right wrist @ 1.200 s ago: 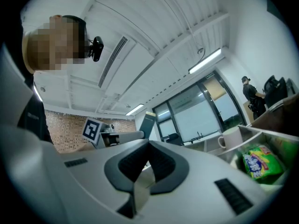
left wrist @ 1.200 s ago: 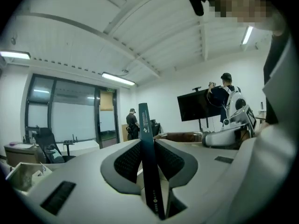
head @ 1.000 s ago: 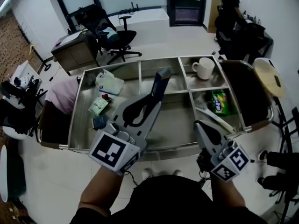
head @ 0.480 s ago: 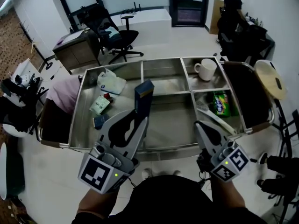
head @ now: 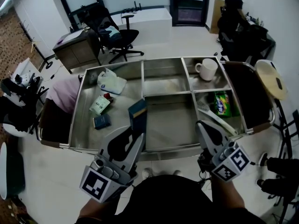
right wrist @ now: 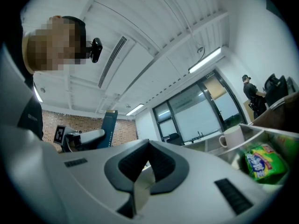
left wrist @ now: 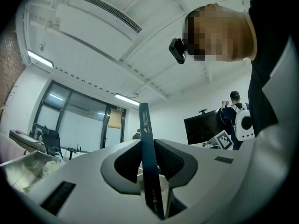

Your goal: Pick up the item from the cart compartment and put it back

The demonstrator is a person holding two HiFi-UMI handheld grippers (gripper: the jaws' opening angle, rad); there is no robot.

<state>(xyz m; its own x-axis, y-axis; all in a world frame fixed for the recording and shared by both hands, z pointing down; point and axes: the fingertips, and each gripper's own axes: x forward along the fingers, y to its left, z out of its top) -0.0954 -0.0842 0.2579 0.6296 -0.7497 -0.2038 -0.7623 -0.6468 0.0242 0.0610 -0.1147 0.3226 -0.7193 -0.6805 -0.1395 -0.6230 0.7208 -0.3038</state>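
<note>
Dark blue, thin and flat-sided, the box (head: 138,113) stands on end out of your left gripper (head: 135,136), slim as a card seen edge-on from the left gripper view, with small pale print along its narrow edge. The two black ribbed pads press on its broad faces, so that gripper is pinching the box near its lower end. Both box and gripper point steeply up. In the head view the box shows in front of the divider between the left and middle compartments of the brushed stainless-steel cart (head: 173,118); it is lifted, touching nothing but the pads. Your right gripper (head: 202,125) sits low at the cart's front right rim with its jaws pressed together at the tips and nothing between them. The gripper bodies are smooth grey shells, each carrying a cube with black-and-white square markers. In the left compartment lie a crumpled white plastic bag (head: 111,82), a flat pale green packet (head: 98,105) and a small dark blue packet (head: 101,121). A glossy white mug (head: 206,69) stands upright in the far right compartment. The near right compartment holds a shiny green snack bag (head: 221,103) beside a long pale utensil (head: 212,115) lying at a slant.
</note>
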